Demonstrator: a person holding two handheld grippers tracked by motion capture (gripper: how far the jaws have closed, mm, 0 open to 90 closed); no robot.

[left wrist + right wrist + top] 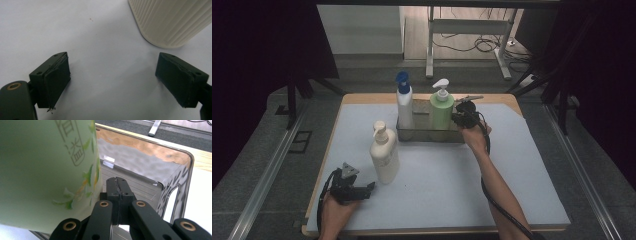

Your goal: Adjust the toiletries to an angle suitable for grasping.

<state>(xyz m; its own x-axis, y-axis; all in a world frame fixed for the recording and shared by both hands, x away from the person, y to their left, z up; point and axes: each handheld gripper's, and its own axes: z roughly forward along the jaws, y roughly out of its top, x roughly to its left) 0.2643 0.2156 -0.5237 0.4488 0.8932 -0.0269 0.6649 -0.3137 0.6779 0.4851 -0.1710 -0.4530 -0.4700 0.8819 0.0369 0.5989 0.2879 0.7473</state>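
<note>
The green bottle (441, 111) stands upright, pump nozzle (441, 83) toward the table's left edge, in the metal tray (175, 185); the right gripper (460, 116) (jaws pressed together, empty) sits just beside it.

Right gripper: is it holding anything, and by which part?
Nothing. The right gripper is shut on itself beside the green bottle, over the metal tray.
</note>
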